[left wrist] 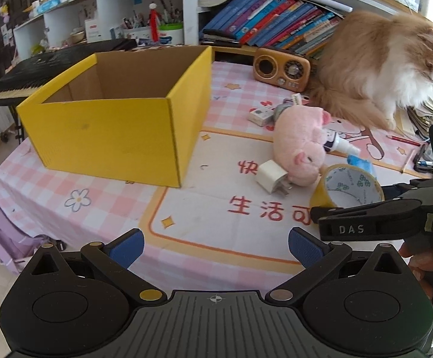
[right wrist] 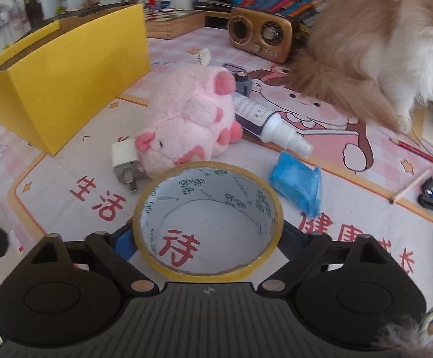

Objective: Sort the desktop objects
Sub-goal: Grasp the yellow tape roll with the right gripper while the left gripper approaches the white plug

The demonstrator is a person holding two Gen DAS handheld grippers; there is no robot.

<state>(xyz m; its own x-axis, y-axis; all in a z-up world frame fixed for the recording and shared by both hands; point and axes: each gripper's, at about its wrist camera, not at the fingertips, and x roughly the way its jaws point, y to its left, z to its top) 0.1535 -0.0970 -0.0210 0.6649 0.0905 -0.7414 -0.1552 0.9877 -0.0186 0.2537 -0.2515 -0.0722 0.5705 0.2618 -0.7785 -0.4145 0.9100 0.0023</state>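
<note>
One yellow tape roll [right wrist: 209,220], white-lined.

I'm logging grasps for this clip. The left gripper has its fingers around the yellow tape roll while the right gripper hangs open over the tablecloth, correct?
Sides are swapped. In the right wrist view, the right gripper has its fingers around the yellow tape roll. The left wrist view shows the left gripper hanging open over the tablecloth, holding nothing.

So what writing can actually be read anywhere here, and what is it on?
"DAS": right gripper, on its finger.
"生活可", "快": tablecloth.
"待", seen through the tape roll, and "健康": also tablecloth.
Spray bottle label, book spines, tape core print: too small.
</note>
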